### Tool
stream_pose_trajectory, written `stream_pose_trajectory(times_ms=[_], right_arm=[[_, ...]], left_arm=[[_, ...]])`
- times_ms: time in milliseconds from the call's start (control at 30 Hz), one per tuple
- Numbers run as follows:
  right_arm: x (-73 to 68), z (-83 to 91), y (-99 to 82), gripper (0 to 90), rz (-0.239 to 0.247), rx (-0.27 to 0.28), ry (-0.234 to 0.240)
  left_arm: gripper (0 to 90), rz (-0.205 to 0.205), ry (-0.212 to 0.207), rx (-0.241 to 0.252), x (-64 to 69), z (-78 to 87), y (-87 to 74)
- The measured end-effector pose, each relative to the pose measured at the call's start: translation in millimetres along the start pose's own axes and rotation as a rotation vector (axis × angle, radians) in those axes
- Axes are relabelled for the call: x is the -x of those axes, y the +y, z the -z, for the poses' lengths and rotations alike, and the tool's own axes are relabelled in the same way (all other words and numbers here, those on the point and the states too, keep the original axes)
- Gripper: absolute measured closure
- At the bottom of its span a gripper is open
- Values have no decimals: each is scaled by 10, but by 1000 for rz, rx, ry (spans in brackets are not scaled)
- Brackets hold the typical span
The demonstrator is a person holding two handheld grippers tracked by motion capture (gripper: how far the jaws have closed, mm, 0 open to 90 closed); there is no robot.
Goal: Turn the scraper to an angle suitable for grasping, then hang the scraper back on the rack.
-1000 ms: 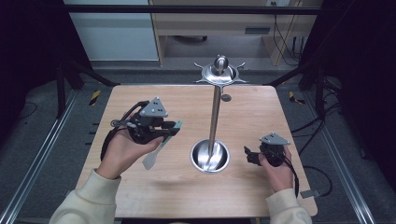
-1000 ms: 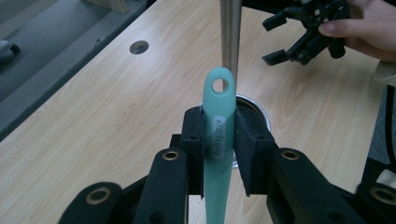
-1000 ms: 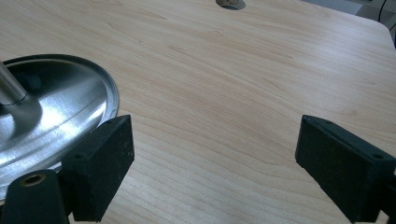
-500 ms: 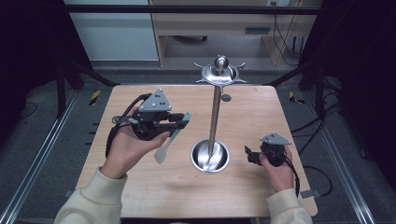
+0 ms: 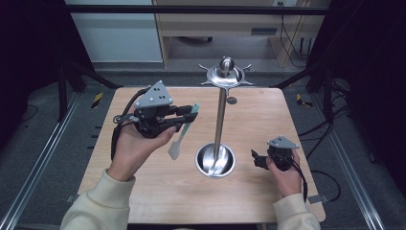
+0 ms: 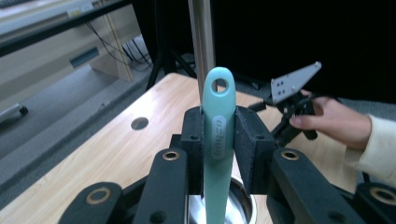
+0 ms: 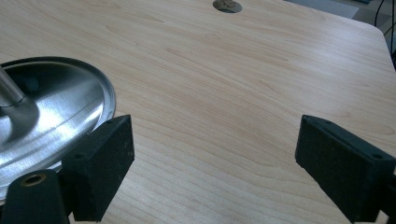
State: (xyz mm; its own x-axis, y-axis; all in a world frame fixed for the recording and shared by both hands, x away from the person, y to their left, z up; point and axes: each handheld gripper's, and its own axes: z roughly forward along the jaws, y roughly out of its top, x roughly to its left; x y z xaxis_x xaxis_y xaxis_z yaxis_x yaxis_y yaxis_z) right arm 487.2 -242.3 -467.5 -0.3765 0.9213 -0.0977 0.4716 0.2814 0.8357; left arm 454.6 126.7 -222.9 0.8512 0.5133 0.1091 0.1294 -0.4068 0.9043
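A teal-handled spatula (image 5: 175, 149) with a pale blade hangs blade-down from my left gripper (image 5: 186, 116), held up above the left half of the table. In the left gripper view both pads press the teal handle (image 6: 218, 93), whose end has a hanging hole and points at the steel pole (image 6: 201, 37). The metal stand (image 5: 219, 124) rises from a round dish base (image 5: 215, 160) to a hook crown (image 5: 225, 72). My right gripper (image 5: 256, 159) rests low at the right of the base, open with bare wood between its jaws (image 7: 212, 158). The dish rim (image 7: 70, 84) lies just to its left.
The wooden table (image 5: 158, 191) has a small round hole (image 5: 231, 100) behind the stand. Floor rails and dark frame posts flank the table, and a wooden shelf unit (image 5: 230, 28) stands behind it.
My left hand has risen with the spatula and drifted slightly toward the stand's pole. The right hand and its gripper have stayed put.
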Motion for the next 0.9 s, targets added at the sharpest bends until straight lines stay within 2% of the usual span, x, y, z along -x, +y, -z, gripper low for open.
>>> stream_pose_trajectory(times_ms=[167,467,900], right_arm=[[5,2,1,120,2,2,1],[14,4,-2,121,0,6,-1],[43,19,0,122,-4,13,-8]], left_arm=[[743,32,-17,59,-46,13,63],[743,38,-3,114,-73,83,145],[743,40,16,115,-133,101,149]])
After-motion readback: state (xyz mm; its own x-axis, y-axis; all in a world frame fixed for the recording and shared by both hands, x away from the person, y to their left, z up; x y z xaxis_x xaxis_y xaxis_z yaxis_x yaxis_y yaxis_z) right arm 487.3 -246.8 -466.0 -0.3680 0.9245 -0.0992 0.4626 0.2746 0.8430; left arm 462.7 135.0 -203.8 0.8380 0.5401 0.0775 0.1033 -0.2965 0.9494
